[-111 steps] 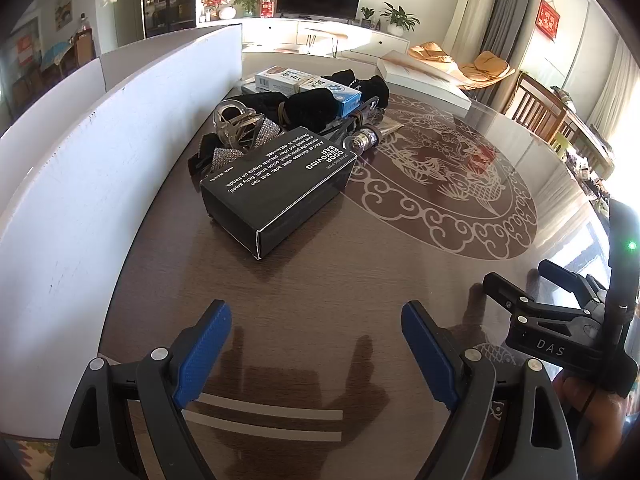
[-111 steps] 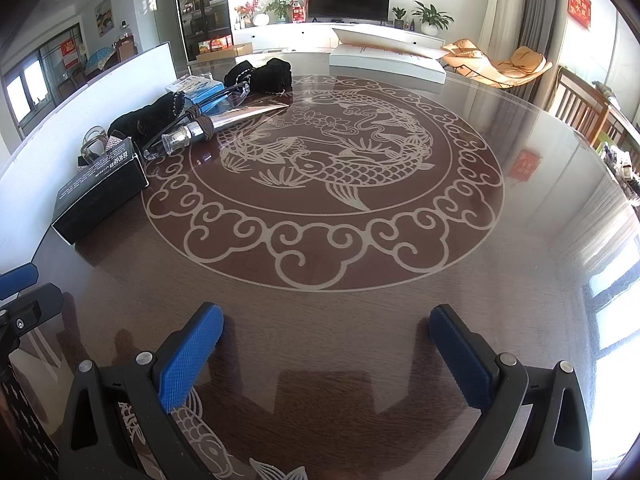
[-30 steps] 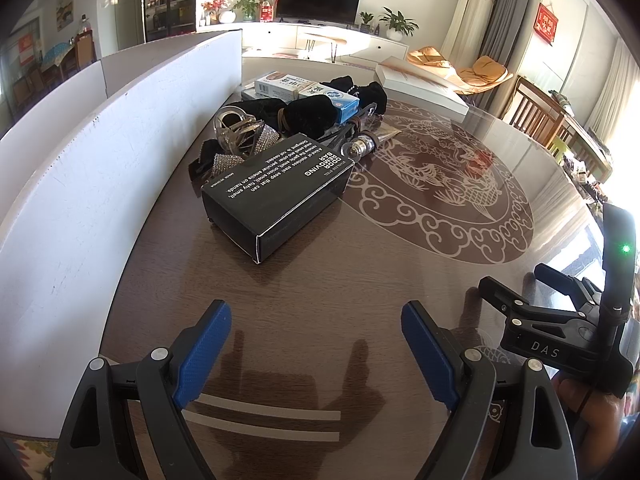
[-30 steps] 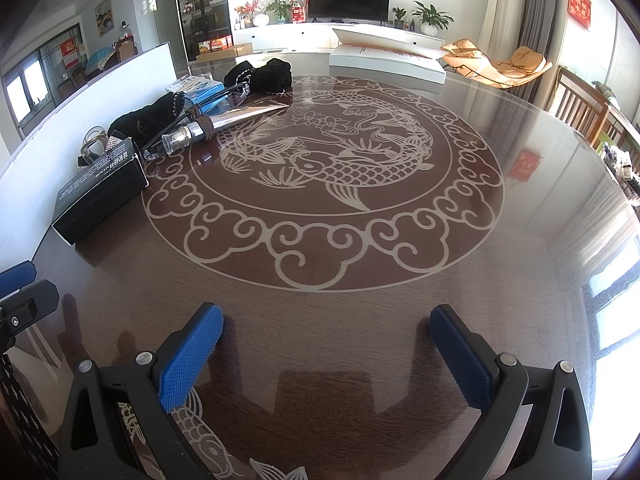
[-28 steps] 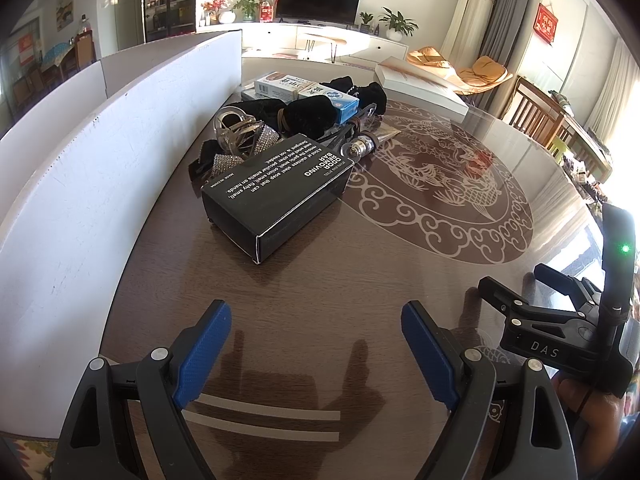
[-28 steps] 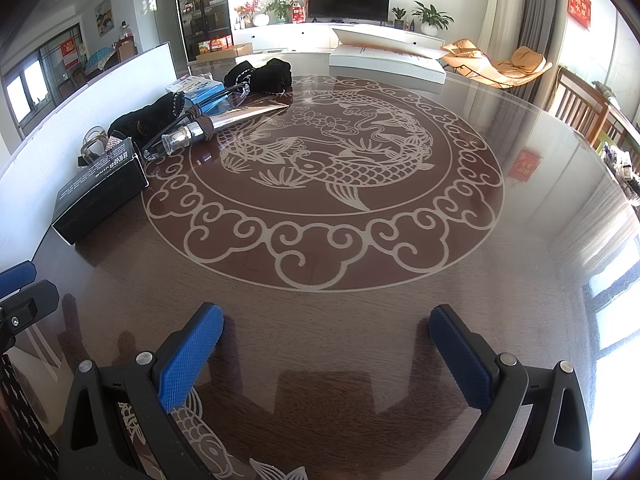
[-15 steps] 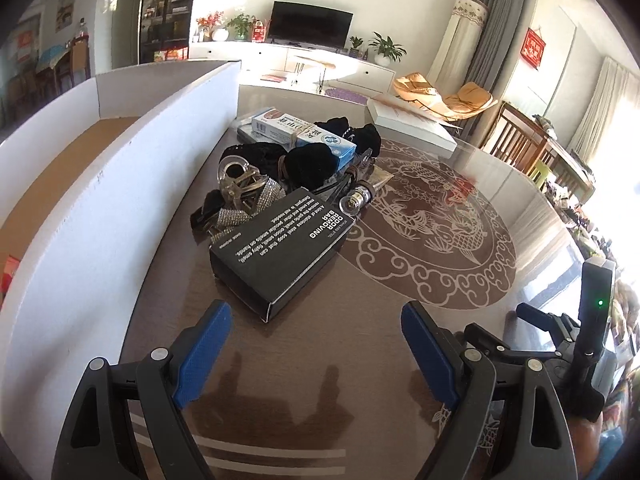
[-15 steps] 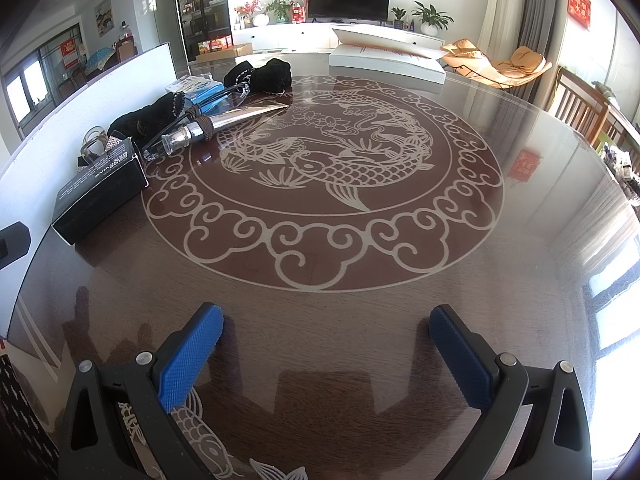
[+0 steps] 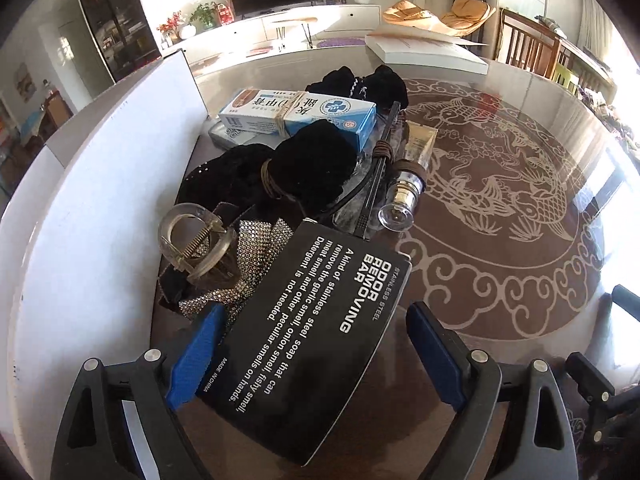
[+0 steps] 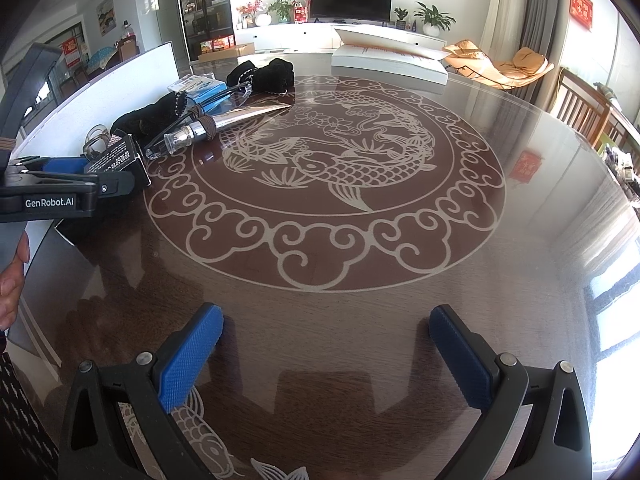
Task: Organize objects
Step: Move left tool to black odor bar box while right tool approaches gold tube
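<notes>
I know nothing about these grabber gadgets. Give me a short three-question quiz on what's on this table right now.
1. True or false: the black rectangular box with white lettering lies between the blue pads of the left gripper.
2. What does the right gripper hold? A) clear glasses B) nothing C) blue-and-white carton
3. Fill in: the blue-and-white carton is bound with a ____ band.

Key: 1 true; the jaws have just been opening and the right pad stands clear of the box. 2 B. 3 rubber.
</notes>
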`<state>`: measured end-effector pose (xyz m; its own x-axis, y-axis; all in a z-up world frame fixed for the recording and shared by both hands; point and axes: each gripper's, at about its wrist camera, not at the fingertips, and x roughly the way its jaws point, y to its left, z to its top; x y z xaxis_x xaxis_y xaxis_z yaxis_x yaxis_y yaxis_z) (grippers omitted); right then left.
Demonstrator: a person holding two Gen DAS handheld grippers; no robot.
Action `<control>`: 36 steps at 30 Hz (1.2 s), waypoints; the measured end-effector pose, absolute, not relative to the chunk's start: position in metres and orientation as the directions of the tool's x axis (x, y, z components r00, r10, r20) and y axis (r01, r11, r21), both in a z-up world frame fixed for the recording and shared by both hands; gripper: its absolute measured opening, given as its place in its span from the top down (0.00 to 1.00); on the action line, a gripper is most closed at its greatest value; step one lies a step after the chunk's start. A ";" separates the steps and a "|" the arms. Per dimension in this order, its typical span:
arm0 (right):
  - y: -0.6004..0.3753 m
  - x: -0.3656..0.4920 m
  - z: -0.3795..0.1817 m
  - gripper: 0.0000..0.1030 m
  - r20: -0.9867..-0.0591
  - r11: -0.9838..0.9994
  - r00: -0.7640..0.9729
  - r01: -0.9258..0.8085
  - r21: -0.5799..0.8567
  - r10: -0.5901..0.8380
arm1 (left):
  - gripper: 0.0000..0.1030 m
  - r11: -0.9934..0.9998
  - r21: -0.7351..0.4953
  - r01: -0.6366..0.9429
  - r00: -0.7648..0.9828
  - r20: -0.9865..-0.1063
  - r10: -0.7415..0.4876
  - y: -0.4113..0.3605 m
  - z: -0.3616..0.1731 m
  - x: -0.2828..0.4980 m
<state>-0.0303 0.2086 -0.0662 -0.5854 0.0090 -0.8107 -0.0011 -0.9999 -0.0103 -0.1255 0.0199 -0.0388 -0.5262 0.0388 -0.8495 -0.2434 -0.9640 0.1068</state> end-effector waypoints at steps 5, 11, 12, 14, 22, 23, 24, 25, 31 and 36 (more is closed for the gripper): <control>0.208 -0.030 -0.066 0.00 -0.811 -1.000 -0.585 0.000 -0.010 0.009 | 0.44 -0.984 0.014 -0.177 -0.521 -0.849 0.082 0.004 -0.041 -0.097; 0.208 -0.030 -0.066 0.00 -0.811 -1.000 -0.585 0.000 -0.011 0.009 | 0.29 -0.985 -0.039 -0.170 -0.496 -0.860 0.120 0.008 -0.043 -0.044; 0.209 -0.030 -0.066 0.00 -0.811 -1.000 -0.585 0.000 -0.011 0.009 | 0.21 -0.983 -0.060 -0.173 -0.487 -0.862 0.139 0.009 -0.043 -0.044; 0.208 -0.030 -0.066 0.00 -0.811 -1.000 -0.585 0.000 -0.010 0.008 | 0.18 -0.982 -0.081 -0.170 -0.498 -0.853 0.157 0.009 -0.042 -0.045; 0.208 -0.035 -0.065 0.00 -0.820 -1.000 -0.572 0.022 0.005 -0.017 | 0.18 -0.995 0.010 -0.097 -0.530 -0.847 0.043 0.007 -0.049 -0.051; 0.208 -0.041 -0.063 0.00 -0.824 -0.999 -0.565 0.043 0.031 -0.050 | 0.18 -0.995 0.015 -0.097 -0.534 -0.845 0.039 0.008 -0.049 -0.050; 0.206 -0.050 -0.060 0.00 -0.827 -0.997 -0.558 0.061 0.049 -0.075 | 0.17 -0.995 0.018 -0.097 -0.536 -0.844 0.037 0.007 -0.049 -0.050; 0.204 -0.060 -0.054 0.00 -0.825 -0.996 -0.558 0.071 0.052 -0.083 | 0.15 -0.996 0.014 -0.093 -0.535 -0.844 0.038 0.006 -0.049 -0.049; 0.195 -0.146 -0.023 0.00 -0.802 -0.991 -0.582 0.068 0.119 -0.136 | 0.08 -0.998 0.007 -0.066 -0.533 -0.845 0.029 0.001 -0.051 -0.052; 0.194 -0.209 -0.033 0.13 -0.845 -0.975 -0.507 -0.043 0.220 -0.168 | 0.07 -0.998 0.006 -0.065 -0.533 -0.846 0.030 0.001 -0.052 -0.054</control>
